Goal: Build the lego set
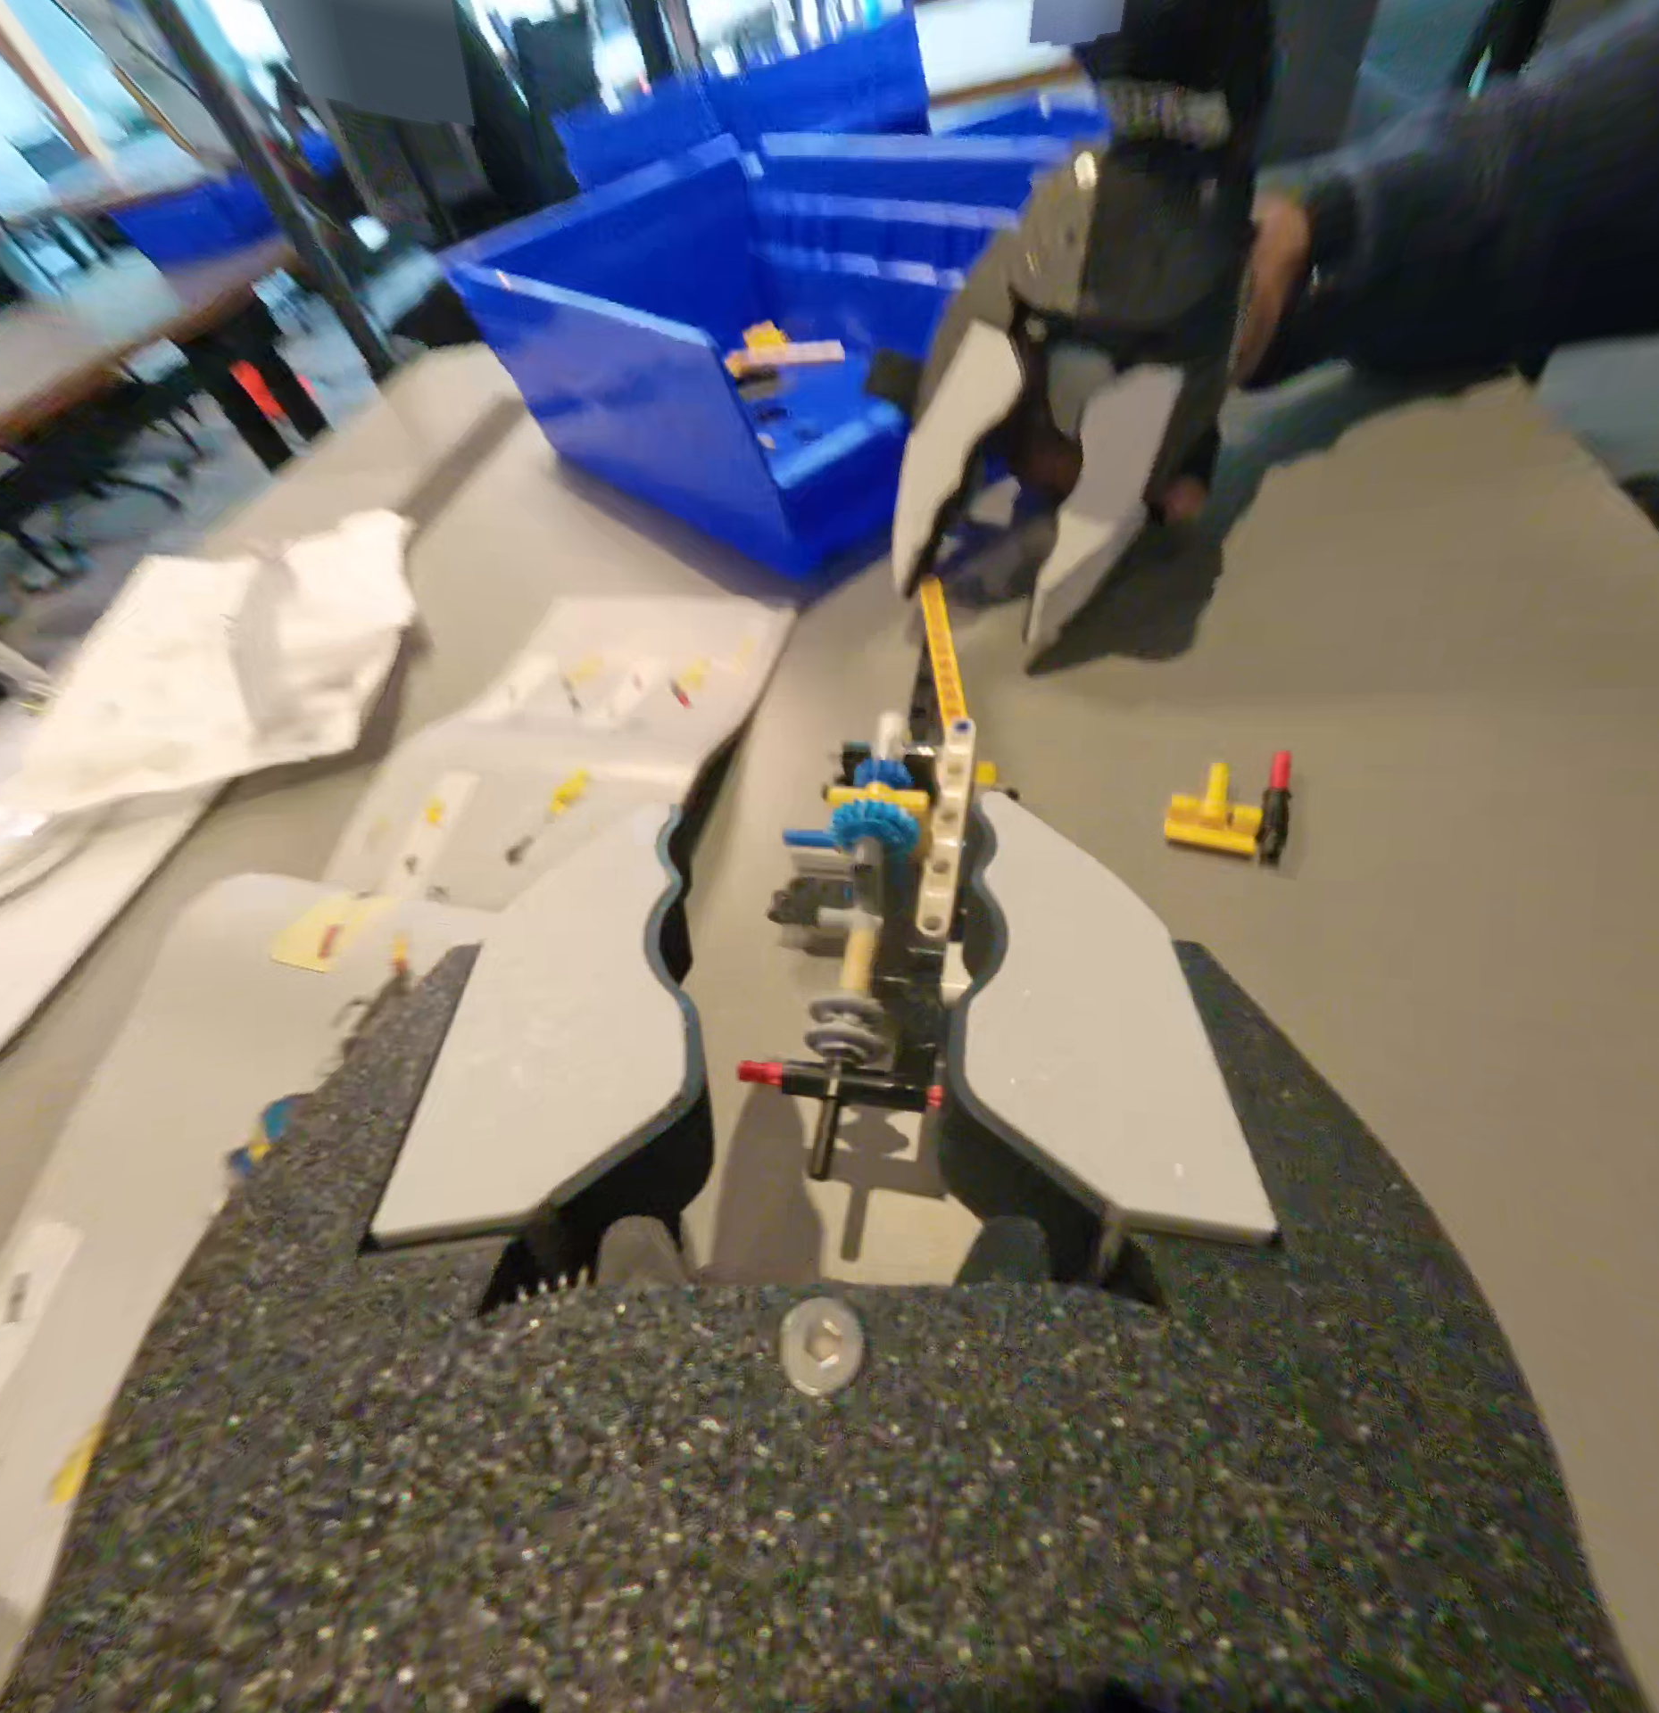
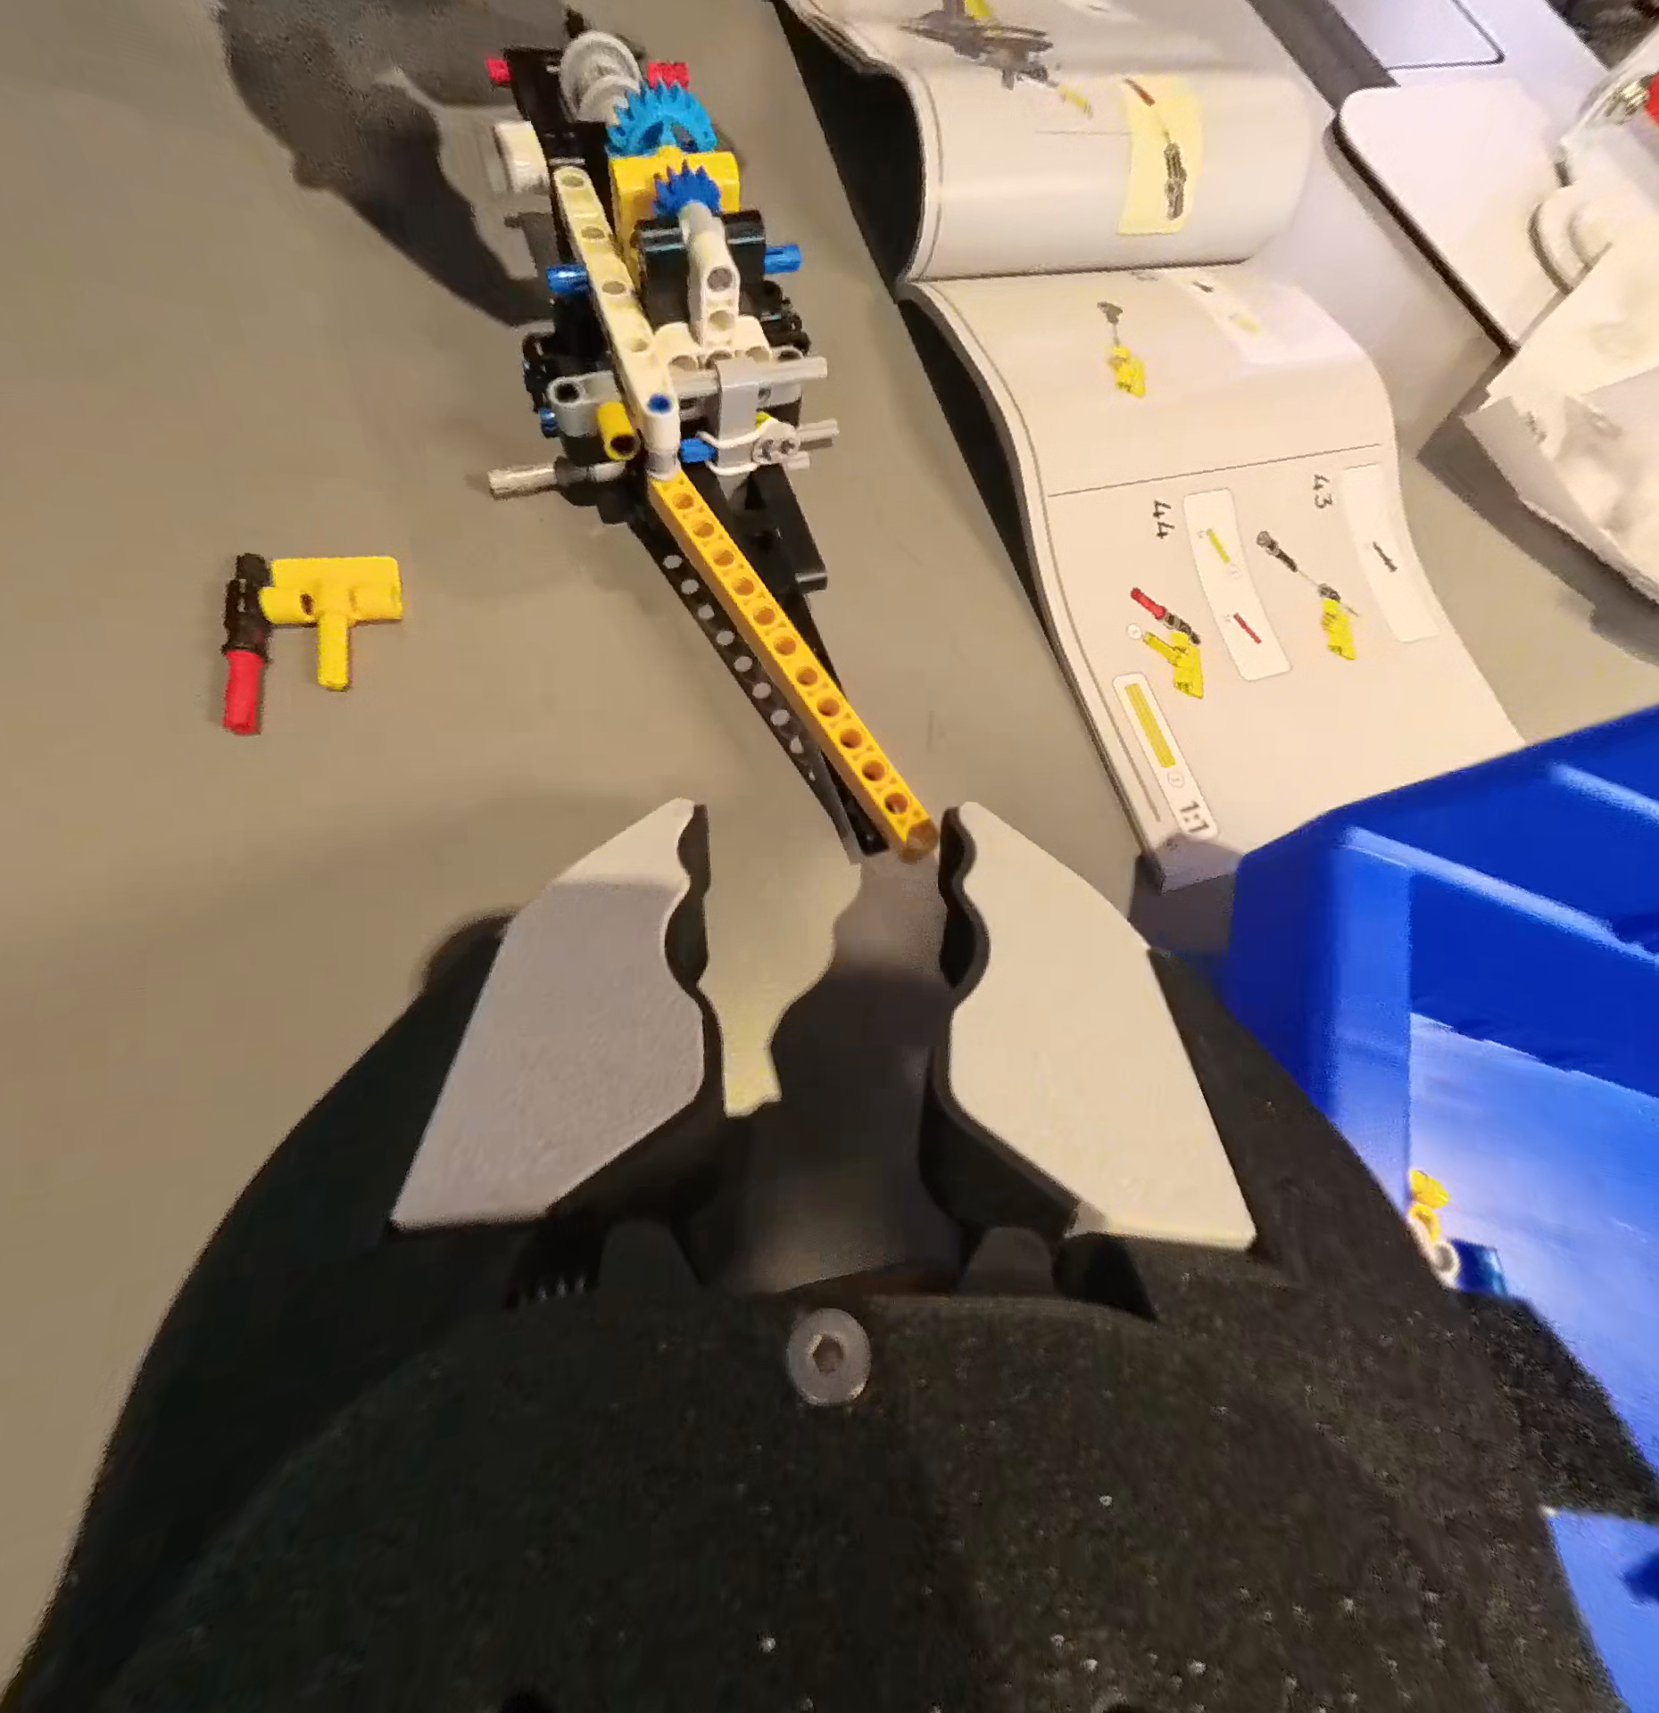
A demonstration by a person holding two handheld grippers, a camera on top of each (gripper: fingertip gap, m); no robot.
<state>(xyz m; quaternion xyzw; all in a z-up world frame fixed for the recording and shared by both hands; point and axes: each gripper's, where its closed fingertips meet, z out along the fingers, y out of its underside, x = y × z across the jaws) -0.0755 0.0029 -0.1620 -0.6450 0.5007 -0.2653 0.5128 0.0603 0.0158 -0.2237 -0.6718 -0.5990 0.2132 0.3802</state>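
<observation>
The partly built lego assembly (image 1: 946, 834) lies on the grey table, with blue gears, a white beam and black frame; it also shows in the right wrist view (image 2: 677, 278). A long yellow beam (image 1: 941, 658) (image 2: 788, 658) sticks out of it toward my right gripper. My left gripper (image 1: 830, 816) is open and straddles the assembly; its right finger lies against the black frame, its left finger stands apart. My right gripper (image 2: 821, 825) (image 1: 978, 612) is open and empty, one fingertip touching the yellow beam's free end. A loose yellow T-piece (image 1: 1210, 820) (image 2: 334, 602) with a red-and-black pin (image 1: 1275, 802) (image 2: 246, 640) lies beside it.
An open instruction booklet (image 1: 575, 742) (image 2: 1224, 510) lies beside the assembly. A blue bin (image 1: 696, 389) (image 2: 1502, 973) holding several small parts stands behind it, close to my right gripper. A crumpled white bag (image 1: 223, 667) (image 2: 1595, 324) lies beyond the booklet. A person's dark sleeve (image 1: 1502, 213) holds the right gripper. The tips of one gripper are about 15 centimeters away from the tips of the other. My right gripper's tips are some 9 centimeters from the loose yellow T-piece (image 2: 334, 602). The left camera catches it too, in the left wrist view (image 1: 1211, 803).
</observation>
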